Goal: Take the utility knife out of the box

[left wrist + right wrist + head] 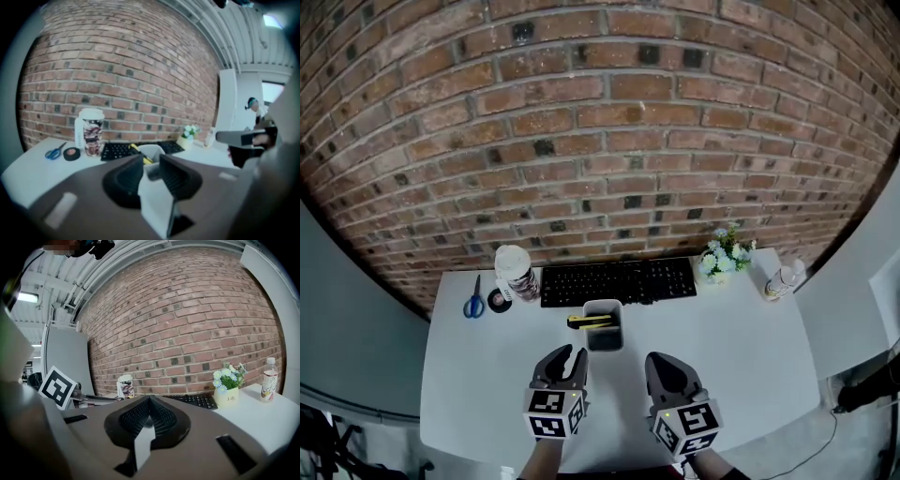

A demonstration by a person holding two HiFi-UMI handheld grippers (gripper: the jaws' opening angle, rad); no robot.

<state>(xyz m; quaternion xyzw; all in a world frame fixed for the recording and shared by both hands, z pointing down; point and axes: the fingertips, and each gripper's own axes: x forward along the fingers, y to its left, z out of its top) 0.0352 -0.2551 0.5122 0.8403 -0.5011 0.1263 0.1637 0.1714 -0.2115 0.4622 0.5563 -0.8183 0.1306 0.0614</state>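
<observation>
**A:** What lies on the white table [750, 361], starting from the left?

**B:** Blue scissors [474, 300], a black tape roll [499, 300] and a lidded cup [516, 273]. Then come a black keyboard [619, 281], a small pot of flowers [724, 255] and a bottle [780, 279], all along the brick wall.

**A:** And where is the utility knife [591, 322]?

**B:** It is in the grey box [606, 339], just in front of the keyboard. Its yellow end sticks out over the left rim.

**A:** How are the grippers?

**B:** The left gripper [567, 356] is near the box and points at it. Its jaws are apart with a narrow gap and nothing is between them. The right gripper [664, 362] is beside it, with jaws closed together and empty.
</observation>
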